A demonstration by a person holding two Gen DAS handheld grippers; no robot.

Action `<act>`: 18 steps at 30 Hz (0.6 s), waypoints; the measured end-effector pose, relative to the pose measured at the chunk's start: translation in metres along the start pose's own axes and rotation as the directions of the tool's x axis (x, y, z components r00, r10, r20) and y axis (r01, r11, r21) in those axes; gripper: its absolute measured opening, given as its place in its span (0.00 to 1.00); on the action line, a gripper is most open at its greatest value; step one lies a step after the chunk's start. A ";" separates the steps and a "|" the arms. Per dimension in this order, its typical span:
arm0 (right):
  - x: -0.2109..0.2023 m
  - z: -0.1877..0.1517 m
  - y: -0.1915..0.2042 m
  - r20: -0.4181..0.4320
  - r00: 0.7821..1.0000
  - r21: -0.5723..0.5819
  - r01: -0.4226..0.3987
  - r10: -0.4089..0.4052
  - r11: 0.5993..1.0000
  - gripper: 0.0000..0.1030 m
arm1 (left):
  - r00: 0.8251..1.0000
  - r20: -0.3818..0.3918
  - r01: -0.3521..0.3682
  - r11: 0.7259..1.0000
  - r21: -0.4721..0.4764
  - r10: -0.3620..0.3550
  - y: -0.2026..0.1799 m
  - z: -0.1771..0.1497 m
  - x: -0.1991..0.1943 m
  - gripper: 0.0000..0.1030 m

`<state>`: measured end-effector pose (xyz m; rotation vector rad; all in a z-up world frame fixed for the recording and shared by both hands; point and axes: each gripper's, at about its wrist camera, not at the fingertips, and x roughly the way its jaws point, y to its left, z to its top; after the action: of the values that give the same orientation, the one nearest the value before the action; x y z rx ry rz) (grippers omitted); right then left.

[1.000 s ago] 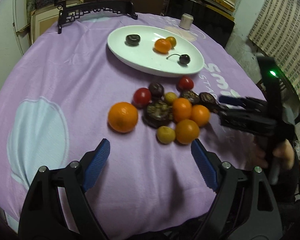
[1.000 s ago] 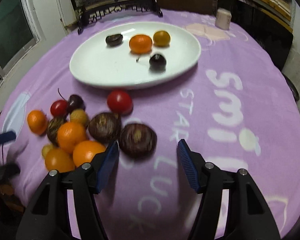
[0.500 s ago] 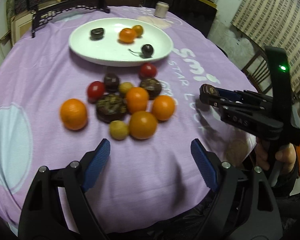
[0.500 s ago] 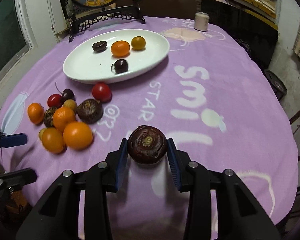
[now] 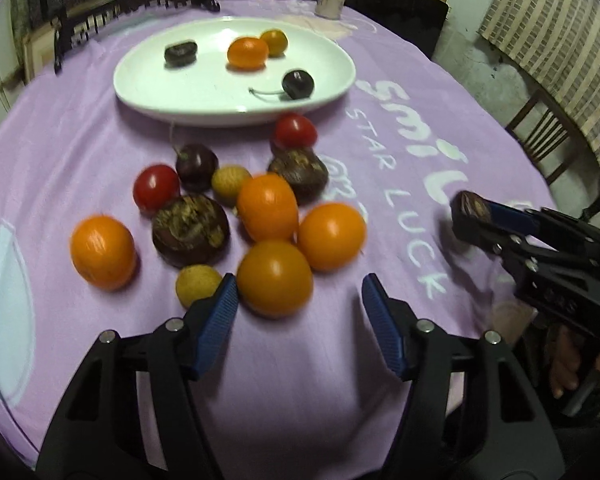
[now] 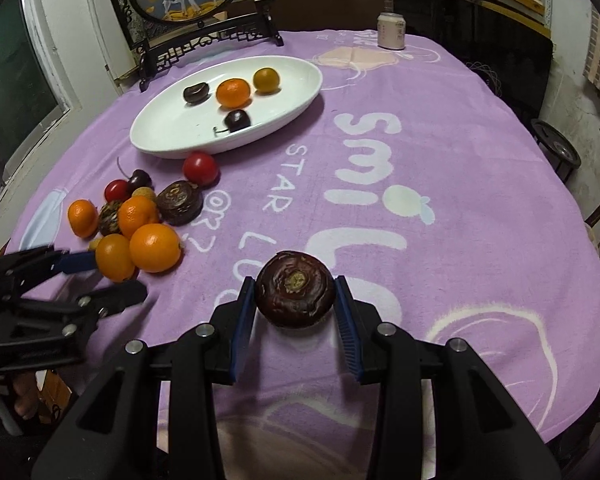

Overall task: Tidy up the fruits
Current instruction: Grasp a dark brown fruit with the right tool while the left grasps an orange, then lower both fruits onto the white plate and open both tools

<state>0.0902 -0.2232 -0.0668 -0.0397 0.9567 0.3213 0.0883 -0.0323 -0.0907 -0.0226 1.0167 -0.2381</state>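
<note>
Four pieces of fruit lie on the white plate: a small orange, a yellowish fruit, a dark flat fruit and a dark cherry. Most of the work looks left to do, since a pile of fruit sits loose on the purple cloth of the desk, just in front of the plate: oranges, two red tomatoes, dark chestnut-like fruits, small yellow ones.

The right tongs are clenched on a dark round fruit, held above the cloth and well apart from the plate. The left tongs are closing with an orange just inside the left pad; nothing is gripped yet. My guess is this orange is the next pick.
</note>
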 end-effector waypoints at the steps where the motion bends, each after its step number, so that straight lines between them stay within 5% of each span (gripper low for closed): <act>1: 0.000 0.000 0.001 0.000 1.000 -0.004 -0.002 0.002 1.000 0.39 | 1.000 0.003 -0.008 1.000 0.006 0.008 -0.001 0.000 0.001 0.60; 3: -0.001 0.000 0.004 0.002 1.000 -0.010 -0.004 0.004 1.000 0.38 | 0.999 0.003 -0.048 0.999 0.019 0.048 -0.002 -0.001 0.002 0.35; 18: 0.002 0.013 0.027 -0.003 1.000 -0.043 -0.024 0.024 0.999 0.39 | 0.996 0.046 0.079 0.996 -0.035 -0.078 0.021 -0.003 -0.031 0.35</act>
<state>0.0936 -0.1945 -0.0580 -0.0675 0.9533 0.3641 0.0739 -0.0055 -0.0690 -0.1011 0.9771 -0.2894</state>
